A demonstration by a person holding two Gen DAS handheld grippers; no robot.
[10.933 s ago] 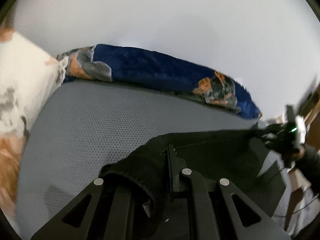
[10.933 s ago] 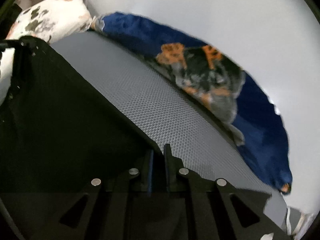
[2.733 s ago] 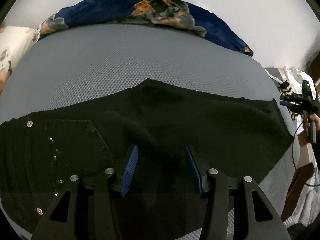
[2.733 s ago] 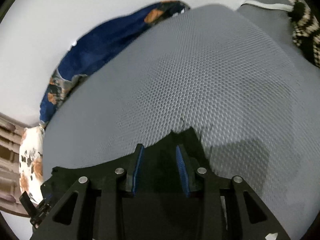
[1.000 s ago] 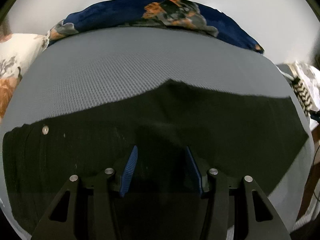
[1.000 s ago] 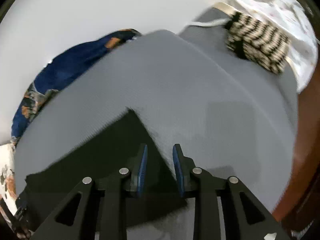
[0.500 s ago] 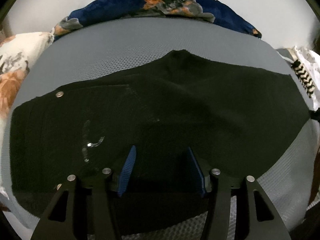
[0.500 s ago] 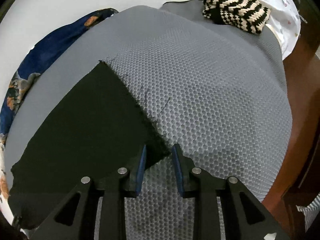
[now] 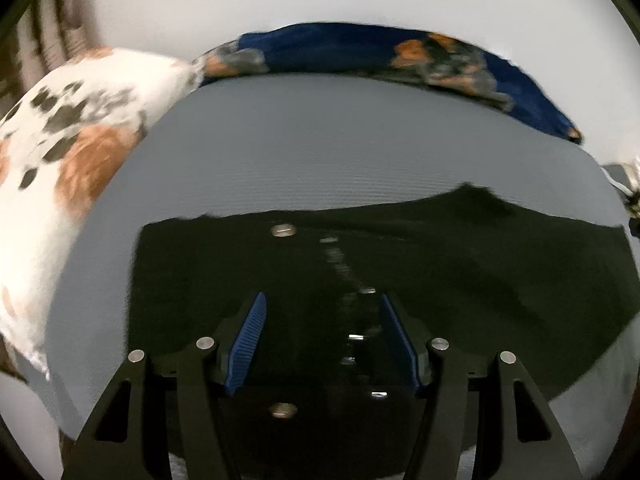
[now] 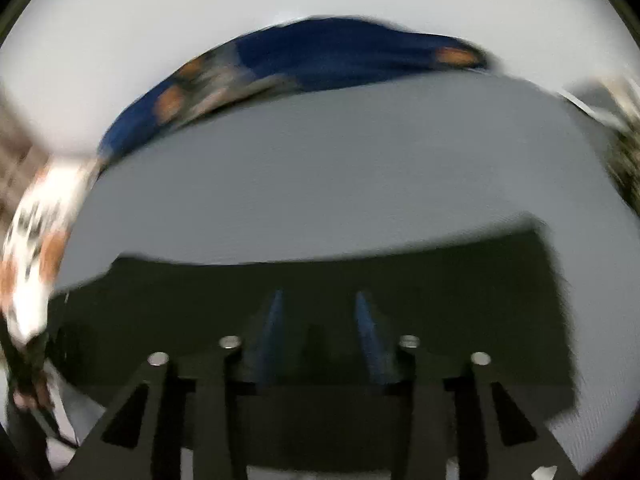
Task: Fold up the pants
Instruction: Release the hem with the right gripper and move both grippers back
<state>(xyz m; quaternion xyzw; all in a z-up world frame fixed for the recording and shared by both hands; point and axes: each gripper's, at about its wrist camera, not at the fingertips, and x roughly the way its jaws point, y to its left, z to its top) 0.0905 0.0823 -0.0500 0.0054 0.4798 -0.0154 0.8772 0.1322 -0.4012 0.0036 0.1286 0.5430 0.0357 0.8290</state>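
Black pants (image 9: 460, 272) lie flat on the grey mesh bed (image 9: 340, 140), waist end to the left, with a metal waist button (image 9: 283, 231) and a line of small shiny studs. My left gripper (image 9: 322, 332) is open and empty just above the waist part. In the blurred right wrist view the pants (image 10: 460, 280) span the frame, and my right gripper (image 10: 318, 320) is open and empty above them. The left gripper (image 10: 28, 364) shows at that view's far left edge.
A blue patterned blanket (image 9: 360, 54) lies along the far edge of the bed by a white wall. A white pillow with orange and grey spots (image 9: 60, 140) sits at the left. A striped cloth (image 10: 624, 152) lies at the right end.
Both grippers have swung left over the pants. The left one now faces the waist button and pillow. The right one moved off the hem corner, its view now motion-blurred.
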